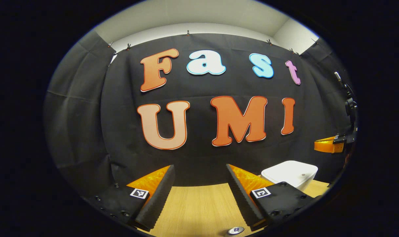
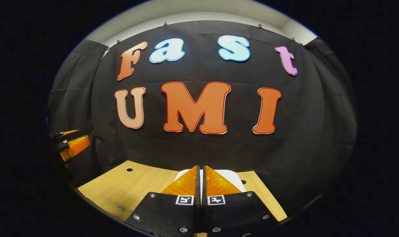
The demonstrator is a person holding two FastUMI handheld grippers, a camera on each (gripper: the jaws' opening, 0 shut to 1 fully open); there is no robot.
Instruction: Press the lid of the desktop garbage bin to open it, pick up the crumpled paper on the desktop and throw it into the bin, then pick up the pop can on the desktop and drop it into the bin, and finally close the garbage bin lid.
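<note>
The white desktop bin (image 1: 289, 172) stands on the wooden table (image 1: 199, 204) at the right of the left gripper view, its lid down. My left gripper (image 1: 200, 167) is open above the table, nothing between its fingers. A small round silvery top (image 1: 236, 230), perhaps the pop can's, peeks in at the bottom edge. My right gripper (image 2: 201, 168) is shut with nothing in it, its tips over the bin's white lid (image 2: 234, 179). In the left gripper view, the right gripper (image 1: 329, 144) hangs a little above the bin.
The black cloth wall stands close behind the table. A small round hole (image 2: 129, 170) is in the tabletop at the left of the right gripper view. The left gripper (image 2: 71, 144) shows far off at that view's left edge.
</note>
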